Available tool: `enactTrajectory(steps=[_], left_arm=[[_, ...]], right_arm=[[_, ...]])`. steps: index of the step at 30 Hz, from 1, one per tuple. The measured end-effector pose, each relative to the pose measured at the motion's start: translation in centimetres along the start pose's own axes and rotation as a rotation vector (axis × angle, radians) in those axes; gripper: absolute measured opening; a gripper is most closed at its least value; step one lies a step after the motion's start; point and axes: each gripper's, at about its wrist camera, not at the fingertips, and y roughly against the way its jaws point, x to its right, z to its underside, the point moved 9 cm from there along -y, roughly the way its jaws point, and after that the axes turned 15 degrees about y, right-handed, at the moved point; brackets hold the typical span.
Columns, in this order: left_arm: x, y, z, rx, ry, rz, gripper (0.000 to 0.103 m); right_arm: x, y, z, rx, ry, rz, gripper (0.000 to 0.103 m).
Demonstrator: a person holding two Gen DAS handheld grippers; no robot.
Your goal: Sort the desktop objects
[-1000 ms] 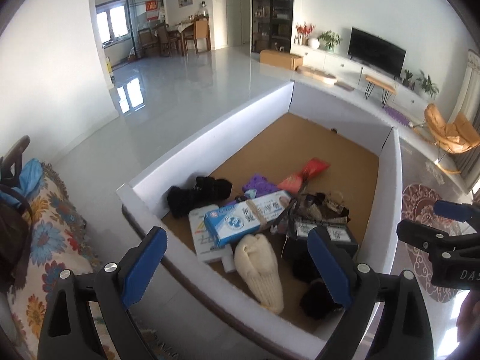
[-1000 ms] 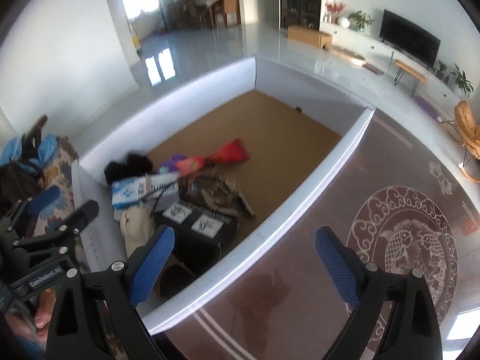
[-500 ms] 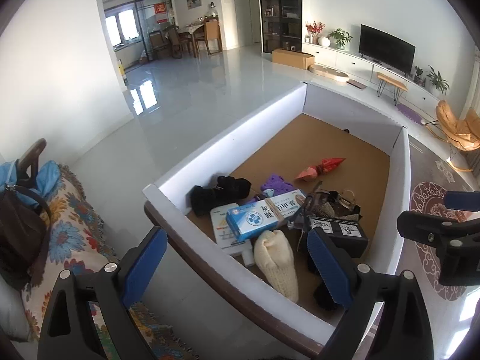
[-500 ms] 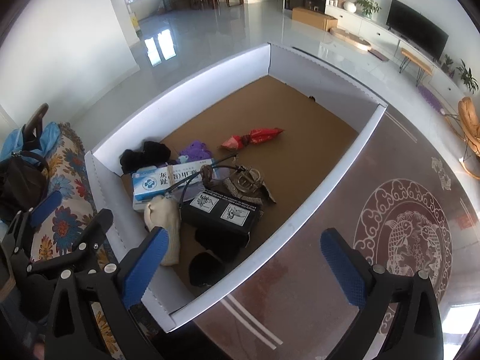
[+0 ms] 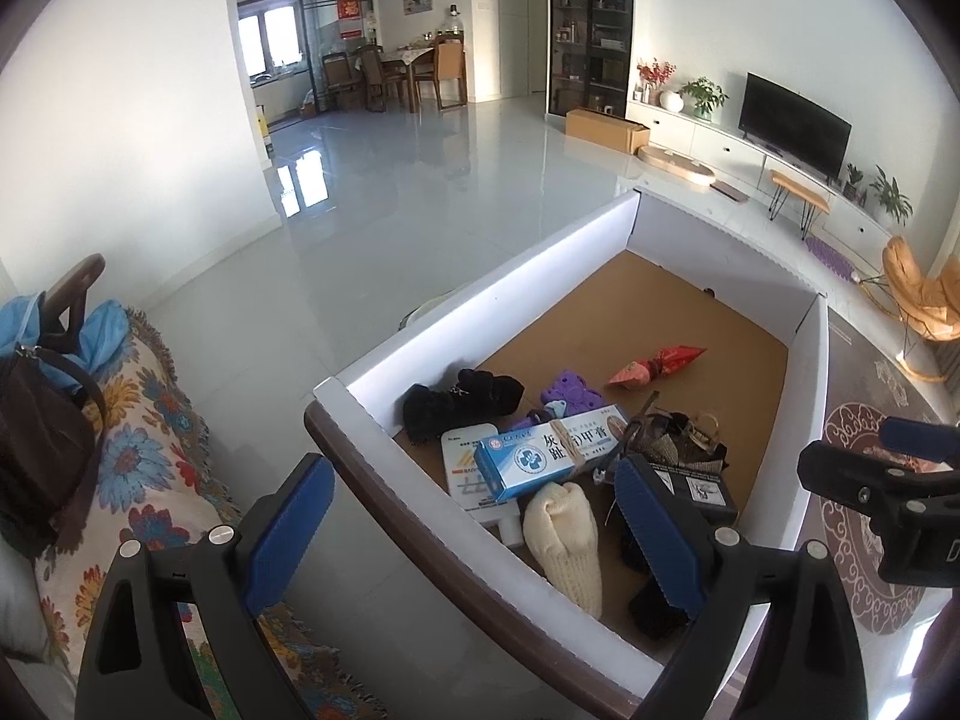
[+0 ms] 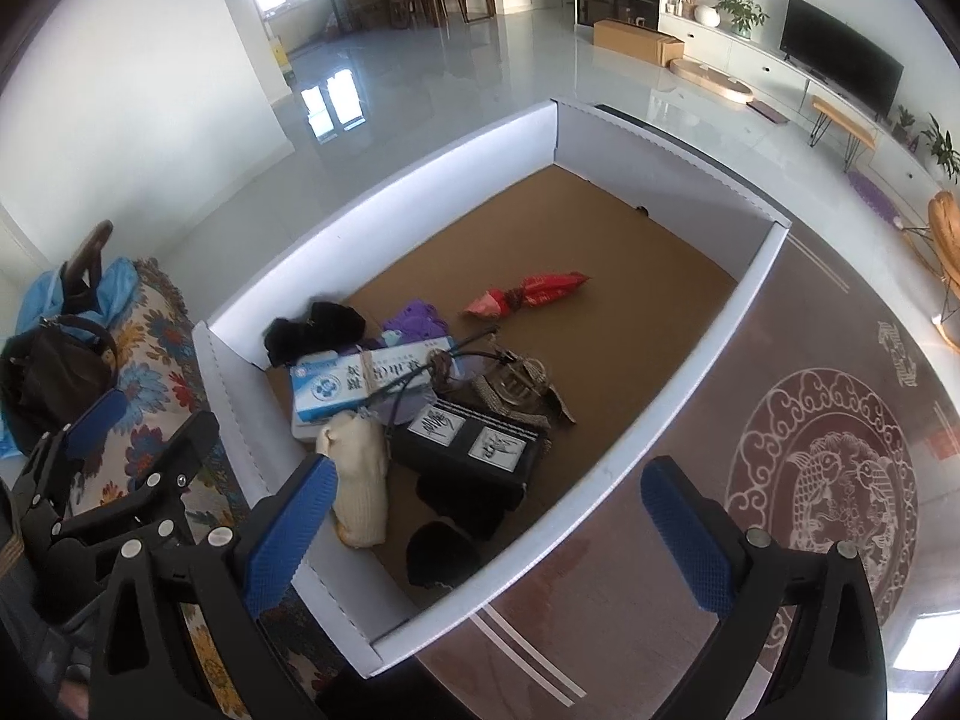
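A white-walled tray [image 5: 480,312] [image 6: 384,222] with a brown floor holds a pile at its near end: a blue and white box [image 5: 549,456] [image 6: 360,381], a cream knitted item [image 5: 564,540] [image 6: 360,480], a black box [image 6: 474,447] [image 5: 699,489], a black cloth [image 5: 456,402] [image 6: 312,327], a purple item [image 5: 570,390] [image 6: 417,318] and a red packet [image 5: 654,363] [image 6: 528,294]. My left gripper [image 5: 474,534] is open and empty above the tray's near corner. My right gripper [image 6: 486,540] is open and empty above the tray's near right wall.
A floral-covered sofa [image 5: 138,450] [image 6: 150,372] with a brown bag [image 5: 42,450] stands left of the tray. A dark table top with a round pattern [image 6: 822,480] lies to the right. The tray's far half shows bare brown floor [image 6: 570,228].
Both grippers have pulled back and risen, so the tray looks smaller and more of it shows. Both stay open. The objects in the tray have not moved.
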Motion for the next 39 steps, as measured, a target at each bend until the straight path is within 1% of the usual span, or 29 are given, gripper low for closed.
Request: enactTrajectory(steps=[7,23,39], left_arm=[[-0.2,0.0,-0.4,0.002,0.022,0.004,0.096],[-0.4,-1.0,-0.1,-0.015,0.025,-0.017,0.096],[-0.6,-0.9,-0.2,-0.010,0.025,-0.019,0.096]], right_arm=[[0.1,-0.3,0.0,0.002,-0.006,-0.001,0.102],[0.3,-1.0,0.9,-0.018,-0.003,-0.004,0.102],[-0.5,-1.3,0.7,-0.021,0.020,-0.005,0.102]])
